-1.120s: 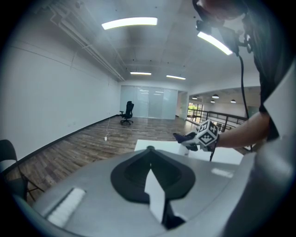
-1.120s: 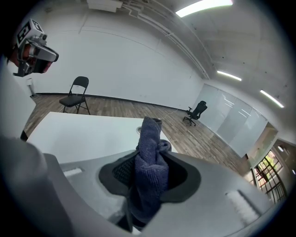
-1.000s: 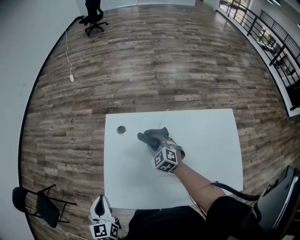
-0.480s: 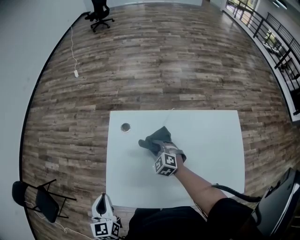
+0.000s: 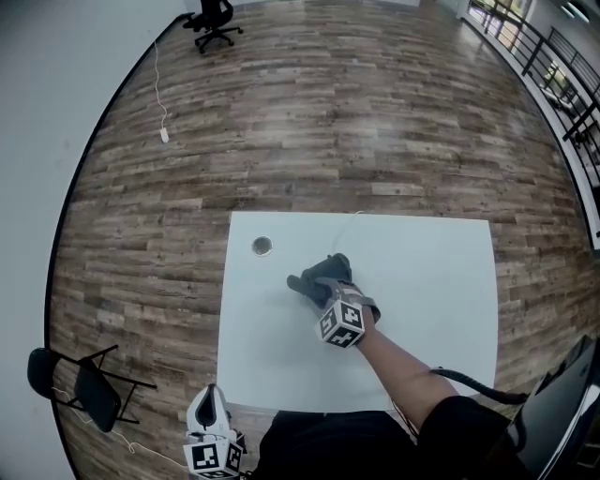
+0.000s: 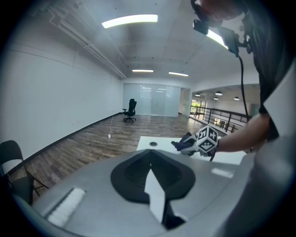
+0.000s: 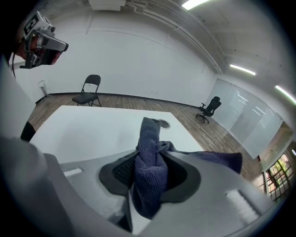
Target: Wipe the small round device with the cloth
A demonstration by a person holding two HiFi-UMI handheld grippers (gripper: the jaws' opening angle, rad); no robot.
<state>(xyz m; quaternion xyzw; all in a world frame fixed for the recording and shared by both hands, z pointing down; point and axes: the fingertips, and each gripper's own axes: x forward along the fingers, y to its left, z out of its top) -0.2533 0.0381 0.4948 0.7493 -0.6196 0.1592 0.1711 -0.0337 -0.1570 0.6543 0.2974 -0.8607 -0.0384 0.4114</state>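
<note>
Right now I am clamping the cloth (image 7: 150, 171) in my right gripper (image 5: 330, 292), whose jaws are closing on a thick fold of it. The cloth is looking dark blue-grey and nubbly, bunching upright between the jaws while a looser tail is trailing off to one side. I am holding it over the middle of the table (image 5: 422, 309); whether it is touching the top I cannot tell. The small round device (image 5: 262, 246) is lying flat near the table's far left corner, apart from the cloth, and is showing as a low disc with a pale metallic rim and a darker centre. My left gripper (image 5: 208, 401) is hanging below the table's near edge, off to my left, with its jaws pressing together on nothing. The table is showing a plain white, matte rectangular top. It is standing on a floor of mottled brown wood planks (image 5: 309, 122) in a large white-walled room. A black office chair (image 5: 214, 17) is sitting far off by the wall, a black folding chair (image 5: 84, 394) is standing near my left, a thin white cable (image 5: 164, 134) is running along the floor, and a dark railing (image 5: 553, 66) is bordering the right side.
</note>
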